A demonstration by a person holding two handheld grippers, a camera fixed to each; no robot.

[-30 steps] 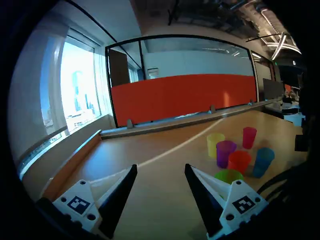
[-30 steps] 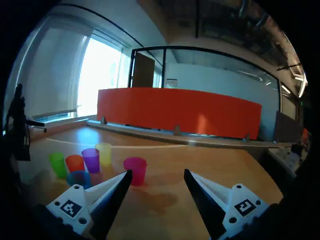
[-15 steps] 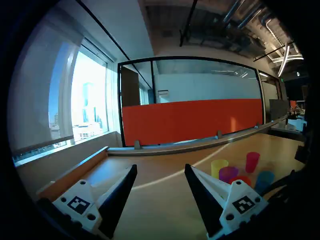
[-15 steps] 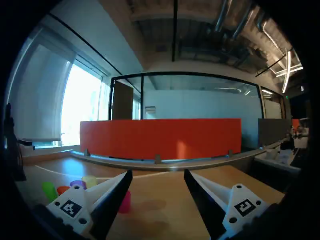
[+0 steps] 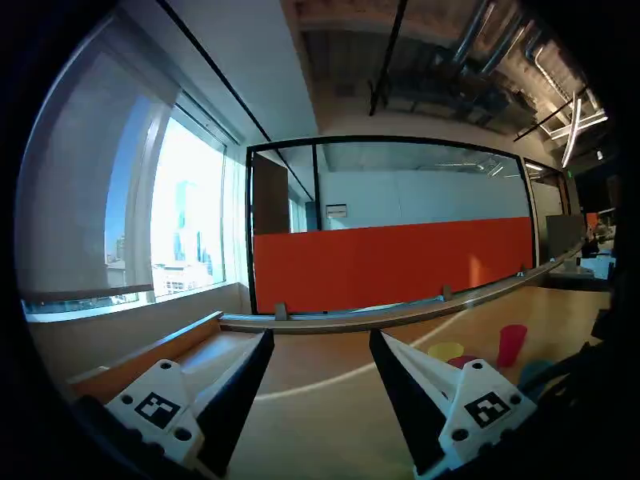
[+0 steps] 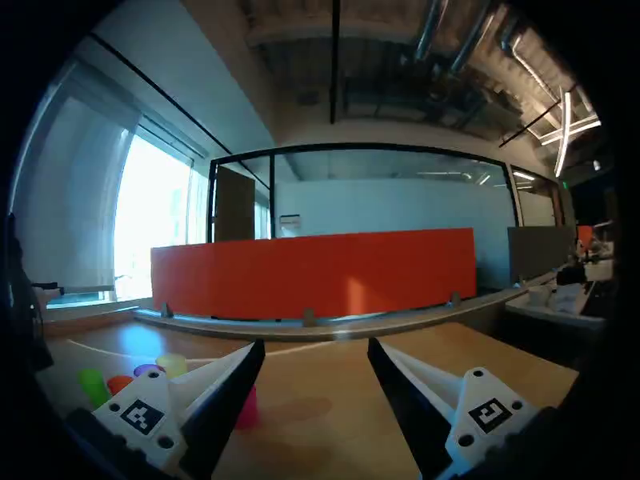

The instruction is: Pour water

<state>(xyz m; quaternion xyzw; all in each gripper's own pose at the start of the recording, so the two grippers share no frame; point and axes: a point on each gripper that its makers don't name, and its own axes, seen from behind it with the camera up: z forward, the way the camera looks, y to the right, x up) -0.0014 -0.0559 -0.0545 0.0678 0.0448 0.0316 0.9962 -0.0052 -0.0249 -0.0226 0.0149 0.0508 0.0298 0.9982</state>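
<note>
Left gripper view: left gripper (image 5: 321,334) held level above the wooden worktop (image 5: 320,416), its fingers spread wide apart with nothing between them. Black inner faces, white outer blocks with square markers, low in the frame.

Cups stood at lower right of the frame, beyond the right-hand finger. Pink cup (image 5: 512,344) upright and farthest right. Yellow cup (image 5: 446,350) just left of it, only the upper part clear of the finger. Blue cup (image 5: 534,372) lower down and partly hidden behind a dark cable. Contents of the cups could not be told.

Orange partition (image 5: 392,264) ran across the middle of the frame at the far edge of the worktop, with glass wall panels above it. Bright window (image 5: 188,232) at left, city buildings outside.

Right gripper view: right gripper (image 6: 315,344) likewise level over the worktop, fingers parted and empty. The cup cluster sat at lower left of the frame, on the worktop. Green cup (image 6: 94,386) outermost, orange cup (image 6: 120,384) beside it, then purple cup (image 6: 146,370), then the yellow cup (image 6: 171,365), all close together and cut off below by the left-hand finger block. The pink cup (image 6: 248,408) stood apart from the others, nearer centre, showing just past the inner edge of that finger.

Orange partition across mid-frame, window at left, ceiling pipes and strip lights above. Neither gripper touched any cup
</note>
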